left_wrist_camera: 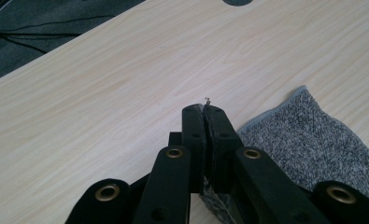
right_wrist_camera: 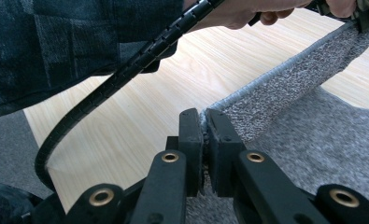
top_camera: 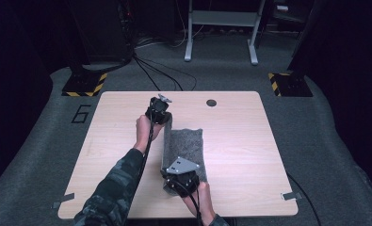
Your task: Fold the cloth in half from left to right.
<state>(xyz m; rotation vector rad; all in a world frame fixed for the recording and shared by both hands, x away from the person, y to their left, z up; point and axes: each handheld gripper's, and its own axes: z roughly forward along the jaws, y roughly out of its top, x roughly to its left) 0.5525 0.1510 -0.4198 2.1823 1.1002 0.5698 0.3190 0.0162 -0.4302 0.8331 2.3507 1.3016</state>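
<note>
Pale wooden desk carries a grey cloth at centre; its nine o'clock edge is lifted, clamped by left tongs and right tongs. Folding seems begun; laying it over remains.

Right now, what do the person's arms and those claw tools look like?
Each claw, left and right, is black, with two flat jaws on brass-riveted links. A grey three-cornered plate tops each. A ribbed black cable trails back. The sleeve is dark camouflage.

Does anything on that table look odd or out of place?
Nothing is damaged or spilled. The grey knitted cloth lies half lifted: each hand-held gripper, left and right, pinches its left edge, raising it off the wooden table.
</note>
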